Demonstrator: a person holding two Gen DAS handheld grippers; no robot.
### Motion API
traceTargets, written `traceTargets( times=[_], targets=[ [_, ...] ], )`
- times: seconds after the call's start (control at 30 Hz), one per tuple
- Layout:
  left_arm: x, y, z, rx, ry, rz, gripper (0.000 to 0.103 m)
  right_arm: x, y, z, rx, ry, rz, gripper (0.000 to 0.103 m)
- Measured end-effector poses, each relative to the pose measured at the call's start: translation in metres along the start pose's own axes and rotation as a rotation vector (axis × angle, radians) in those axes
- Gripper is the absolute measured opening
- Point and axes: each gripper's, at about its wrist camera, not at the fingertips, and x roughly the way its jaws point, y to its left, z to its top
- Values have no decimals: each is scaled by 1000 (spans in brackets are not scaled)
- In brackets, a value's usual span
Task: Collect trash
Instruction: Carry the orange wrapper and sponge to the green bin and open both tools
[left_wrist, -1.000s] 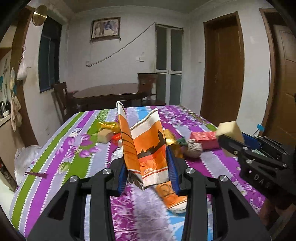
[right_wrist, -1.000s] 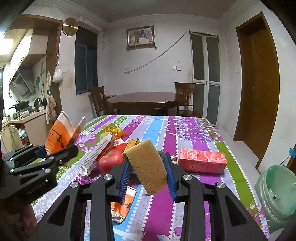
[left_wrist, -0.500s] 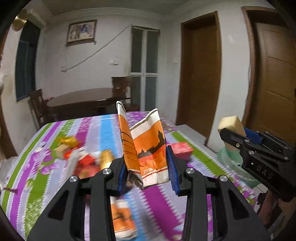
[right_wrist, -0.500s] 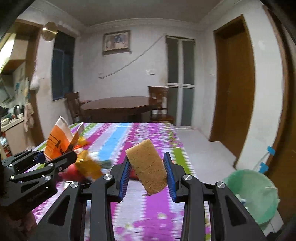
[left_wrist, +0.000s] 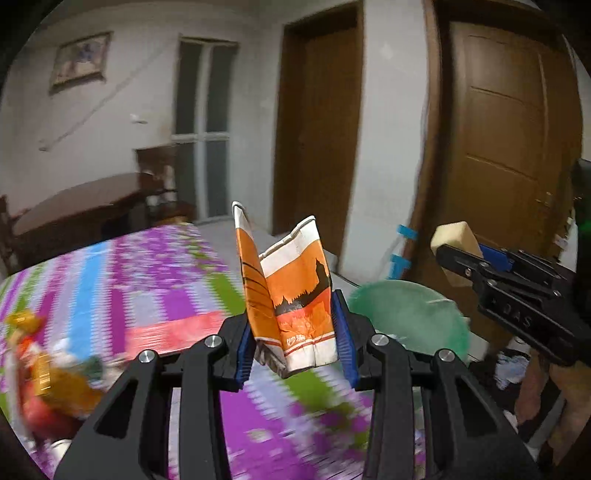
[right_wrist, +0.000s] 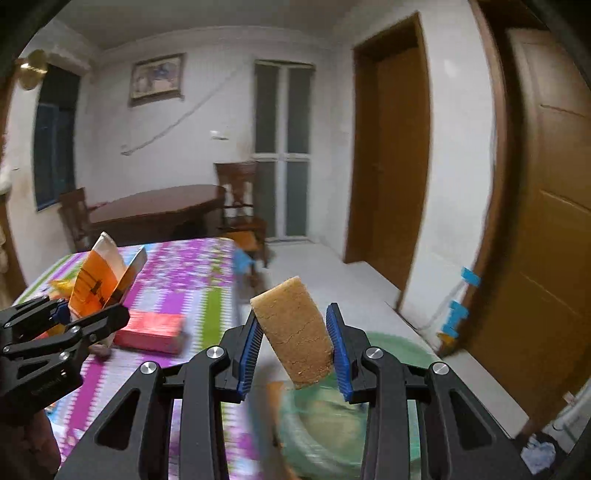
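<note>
1. Change from half a second back: both wrist views have swung to the right. In the left wrist view the green-lined bin now sits just beyond the fingertips, where before it lay off to the right edge. The striped tablecloth has slid to the left and is smeared with motion blur. In the right wrist view the bin has moved from lower right to directly under the gripper.
2. The grips themselves are unchanged across all earlier frames.
3. Left gripper: blue pads pressed onto the lower part of a crumpled orange-and-white paper bag. The bag stands upright between the fingers, its torn top open above them.
4. Right gripper: pads pinching a tan sponge-like block, tilted, its top leaning left, its lower end poking below the pads, over the bin.
5. The left view shows the right gripper at right, block at its tip, above and beyond the bin rim.
6. A red carton lies flat on the tablecloth, just beside the left gripper.
7. Writing: small white characters low on the bag, too blurred to read. Embossed letters on the right gripper body read roughly "DAS".
8. Blurred litter remains at the table's left.
</note>
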Motion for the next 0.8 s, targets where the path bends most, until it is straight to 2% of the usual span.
traceTargets(
  times=[0.13, 0.33, 0.47, 0.73, 0.8],
  targets=[
    [47, -39, 6, 16, 83, -103, 36, 30, -60, -5, 38, 89, -47, 36],
    [122, -78, 1, 24, 255, -215, 36, 88, -128, -29, 101, 249, -46, 36],
    [160, -91, -11, 43, 336, -229, 36, 122, -150, -52, 126, 323, -28, 36],
    [187, -98, -28, 40, 395, -211, 38, 138, -157, -82, 147, 345, -15, 36],
    [188, -98, -25, 41, 397, -206, 40, 143, -156, -82, 145, 347, -9, 43]
  ],
)
